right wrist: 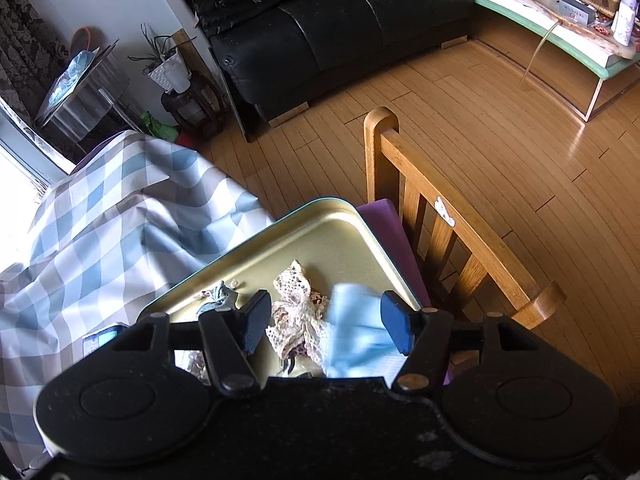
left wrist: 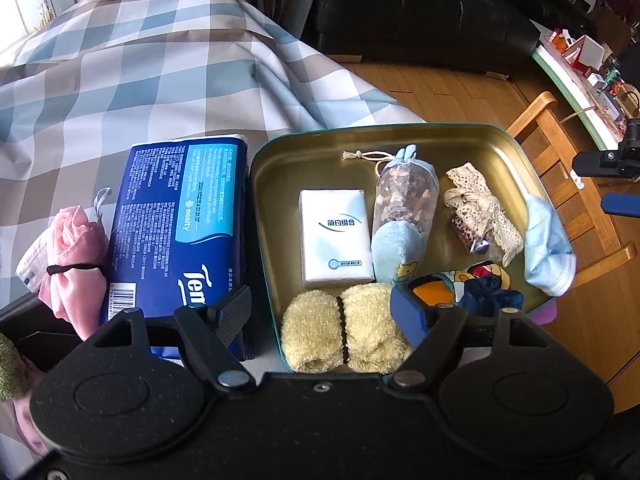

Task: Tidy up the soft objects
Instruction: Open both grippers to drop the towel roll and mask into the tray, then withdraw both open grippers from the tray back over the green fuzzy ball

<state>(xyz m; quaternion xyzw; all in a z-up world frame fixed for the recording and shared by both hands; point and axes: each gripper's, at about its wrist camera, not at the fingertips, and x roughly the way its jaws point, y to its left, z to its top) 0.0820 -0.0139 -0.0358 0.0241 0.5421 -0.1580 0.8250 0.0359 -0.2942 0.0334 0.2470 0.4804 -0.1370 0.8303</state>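
One "essity" tissue pack (left wrist: 176,232), probably Tempo

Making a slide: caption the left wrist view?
Open left gripper above gold metal tray holding yellow fuzzy rolled towel.

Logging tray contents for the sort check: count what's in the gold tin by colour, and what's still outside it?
In the gold tin:
White: 1, tissue pack
Yellow: 1, towel roll
Light blue: 2, sachet, face mask
Cream: 1, lace bundle
Multicolour: 1, cartoon cloth
Outside:
Blue: 1, Tempo pack
Pink: 1, cloth bundle
Total: 8
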